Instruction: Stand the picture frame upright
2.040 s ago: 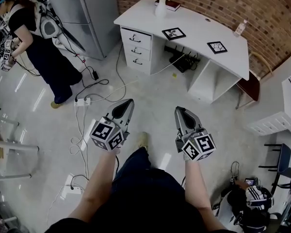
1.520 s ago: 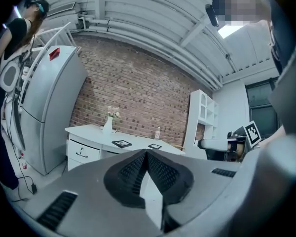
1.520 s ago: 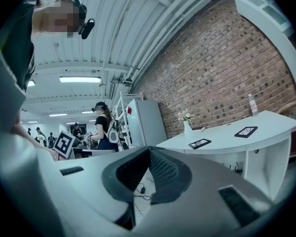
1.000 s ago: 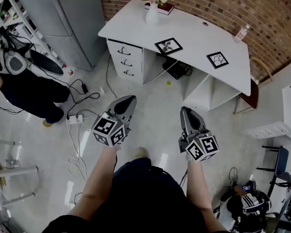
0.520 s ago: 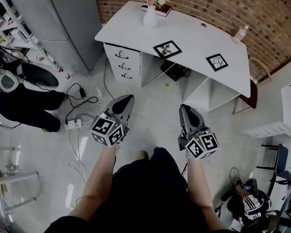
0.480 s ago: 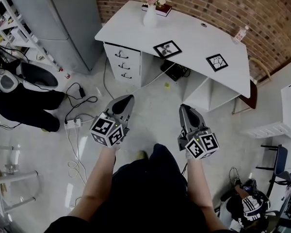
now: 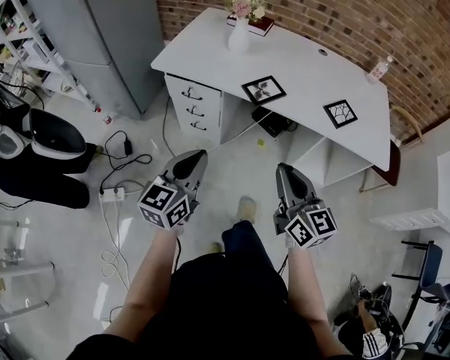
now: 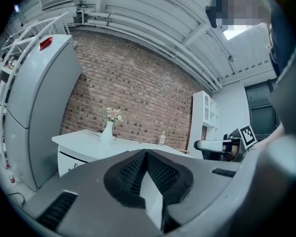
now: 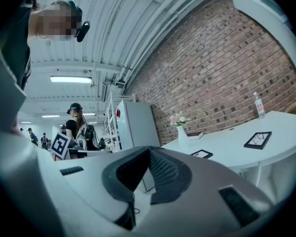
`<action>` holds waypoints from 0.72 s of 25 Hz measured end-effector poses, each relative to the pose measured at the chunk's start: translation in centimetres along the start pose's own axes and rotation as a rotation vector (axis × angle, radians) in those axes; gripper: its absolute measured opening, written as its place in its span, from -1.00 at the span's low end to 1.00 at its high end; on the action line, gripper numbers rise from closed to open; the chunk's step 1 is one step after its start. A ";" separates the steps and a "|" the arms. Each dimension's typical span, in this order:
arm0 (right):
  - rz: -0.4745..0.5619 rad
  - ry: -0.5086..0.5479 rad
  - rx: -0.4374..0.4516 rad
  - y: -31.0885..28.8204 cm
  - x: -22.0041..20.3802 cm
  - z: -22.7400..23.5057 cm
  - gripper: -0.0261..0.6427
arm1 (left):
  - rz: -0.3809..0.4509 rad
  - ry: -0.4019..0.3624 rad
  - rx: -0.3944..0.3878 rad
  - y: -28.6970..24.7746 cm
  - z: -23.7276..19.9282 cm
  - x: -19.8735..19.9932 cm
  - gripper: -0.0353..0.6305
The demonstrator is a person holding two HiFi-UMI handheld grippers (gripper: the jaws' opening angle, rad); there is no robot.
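Two black picture frames lie flat on the white desk (image 7: pixel 300 58): one (image 7: pixel 263 89) near its middle, the other (image 7: pixel 339 113) toward its right end. In the right gripper view both frames show too, the nearer one (image 9: pixel 201 154) and the farther one (image 9: pixel 258 139). My left gripper (image 7: pixel 199 156) and right gripper (image 7: pixel 283 169) hang over the floor well short of the desk, both shut and empty. The left gripper view shows its jaws closed together (image 8: pixel 146 153) with the desk (image 8: pixel 89 142) beyond.
A white vase of flowers (image 7: pixel 239 22) and a book (image 7: pixel 256 24) stand at the desk's back, a bottle (image 7: pixel 378 69) at its far right. A grey fridge (image 7: pixel 97 36) stands left of the desk. Cables and a power strip (image 7: pixel 114 193) lie on the floor at left. A chair (image 7: pixel 427 257) is at right.
The view has shifted a little: the desk now sits slightly lower and to the right in the head view. Both grippers hold their pose, shut.
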State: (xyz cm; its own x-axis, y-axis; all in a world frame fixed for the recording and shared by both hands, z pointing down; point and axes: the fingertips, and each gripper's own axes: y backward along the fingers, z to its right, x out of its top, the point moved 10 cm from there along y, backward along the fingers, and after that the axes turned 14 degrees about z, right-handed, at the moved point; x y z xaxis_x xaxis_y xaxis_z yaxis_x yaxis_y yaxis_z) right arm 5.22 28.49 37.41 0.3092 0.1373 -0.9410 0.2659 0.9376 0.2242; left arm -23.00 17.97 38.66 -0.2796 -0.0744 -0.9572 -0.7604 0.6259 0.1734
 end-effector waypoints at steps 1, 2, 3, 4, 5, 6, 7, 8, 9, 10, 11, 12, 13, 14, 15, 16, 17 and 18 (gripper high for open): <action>-0.002 -0.003 0.006 -0.8 -0.1 0.6 -0.92 | 0.001 0.003 0.001 -0.7 -0.2 0.0 -0.89; -0.005 -0.009 0.011 -1.5 -0.3 1.2 -0.92 | 0.000 0.005 0.001 -1.3 -0.5 0.0 -0.89; -0.009 -0.015 0.016 -2.3 -0.5 1.8 -0.92 | -0.004 0.005 -0.001 -2.0 -0.7 -0.1 -0.89; -0.014 -0.021 0.022 -3.0 -0.7 2.4 -0.92 | -0.009 0.002 -0.004 -2.7 -0.9 -0.2 -0.89; -0.020 -0.025 0.029 -3.7 -1.0 3.0 -0.92 | -0.013 -0.001 -0.006 -3.5 -1.2 -0.4 -0.89; -0.027 -0.029 0.037 -4.5 -1.2 3.6 -0.92 | -0.014 0.000 -0.008 -4.3 -1.4 -0.6 -0.89; -0.036 -0.031 0.047 -5.1 -1.4 4.2 -0.92 | -0.014 0.003 -0.010 -5.2 -1.6 -0.9 -0.89; -0.047 -0.031 0.058 -5.8 -1.6 4.8 -0.92 | -0.016 0.007 -0.015 -6.0 -1.6 -1.2 -0.89; -0.059 -0.031 0.067 -6.3 -1.8 5.5 -0.92 | -0.022 0.009 -0.022 -6.9 -1.7 -1.4 -0.89; -0.073 -0.031 0.074 -6.8 -2.0 6.2 -0.92 | -0.033 0.008 -0.031 -7.7 -1.7 -1.7 -0.89; -0.087 -0.033 0.079 -7.4 -2.3 6.9 -0.92 | -0.048 0.007 -0.043 -8.7 -1.7 -2.1 -0.89; -0.097 -0.037 0.082 -7.9 -2.5 7.6 -0.92 | -0.066 0.008 -0.058 -9.6 -1.7 -2.4 -0.89; -0.106 -0.043 0.083 -8.4 -2.7 8.3 -0.92 | -0.083 0.012 -0.073 -10.5 -1.8 -2.8 -0.89; -0.113 -0.051 0.082 -8.9 -3.0 9.0 -0.92 | -0.097 0.017 -0.081 -11.3 -2.0 -3.2 -0.89; -0.119 -0.058 0.081 -9.5 -3.3 9.7 -0.92 | -0.108 0.021 -0.082 -12.0 -2.2 -3.6 -0.89; -0.125 -0.064 0.082 -10.0 -3.5 10.5 -0.92 | -0.115 0.023 -0.076 -12.7 -2.5 -3.9 -0.89; -0.131 -0.069 0.084 -10.5 -3.7 11.3 -0.92 | -0.121 0.026 -0.066 -13.4 -2.8 -4.2 -0.89; -0.136 -0.073 0.088 -11.0 -3.8 12.1 -0.92 | -0.126 0.030 -0.056 -14.1 -3.0 -4.5 -0.89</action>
State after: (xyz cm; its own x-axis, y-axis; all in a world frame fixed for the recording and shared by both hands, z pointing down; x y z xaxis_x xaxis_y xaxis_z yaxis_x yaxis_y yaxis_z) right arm 12.12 13.77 41.62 0.3298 -0.0155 -0.9439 0.3874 0.9140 0.1203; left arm -12.74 7.13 41.25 -0.1969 -0.1737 -0.9649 -0.8218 0.5660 0.0658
